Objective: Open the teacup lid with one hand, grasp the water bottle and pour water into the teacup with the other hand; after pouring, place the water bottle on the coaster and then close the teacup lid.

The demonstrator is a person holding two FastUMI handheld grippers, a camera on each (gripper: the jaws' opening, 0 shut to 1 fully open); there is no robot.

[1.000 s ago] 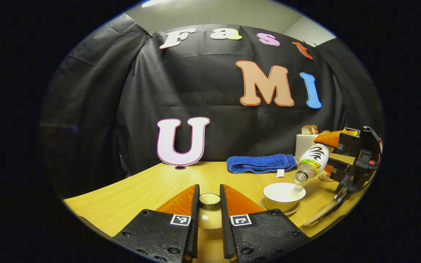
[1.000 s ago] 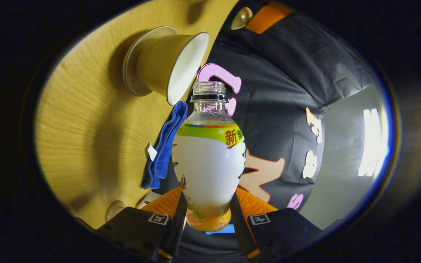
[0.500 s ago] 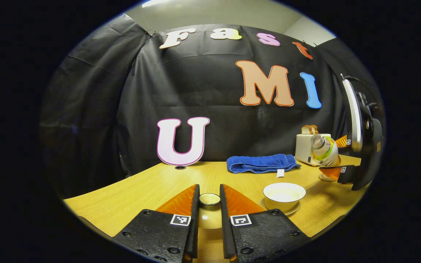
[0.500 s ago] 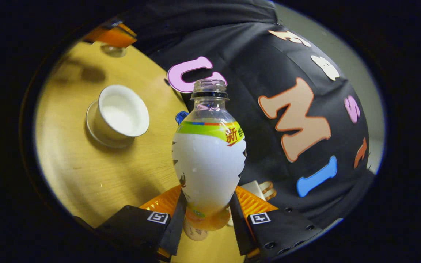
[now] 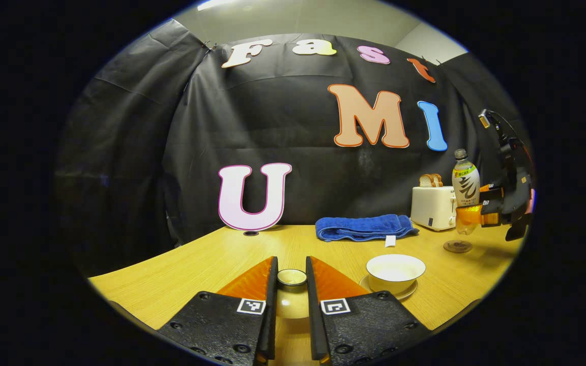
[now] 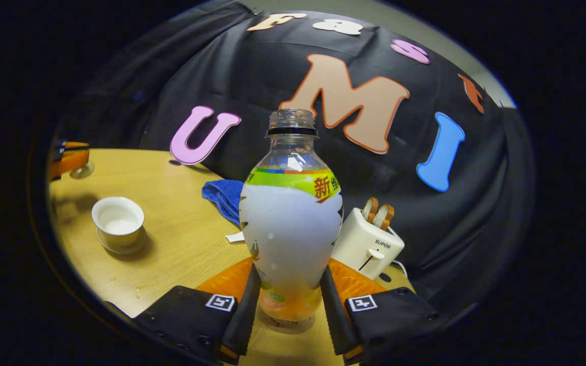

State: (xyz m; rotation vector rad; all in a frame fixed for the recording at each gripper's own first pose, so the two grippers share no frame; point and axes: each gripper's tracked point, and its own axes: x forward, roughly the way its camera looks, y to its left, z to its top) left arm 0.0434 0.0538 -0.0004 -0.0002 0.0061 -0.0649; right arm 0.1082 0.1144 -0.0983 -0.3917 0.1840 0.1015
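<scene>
The left gripper view sits low over the wooden table, looking level along its own two fingers toward the black back wall, with the open teacup close ahead to its right. The right gripper view looks from the far side of that teacup, slightly downward and tilted, very near the upright water bottle between its fingers. Both views share the teacup, the blue towel, the toaster and the back wall.

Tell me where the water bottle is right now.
The water bottle stands upright in the right gripper, just above the coaster, beside the toaster.
</scene>
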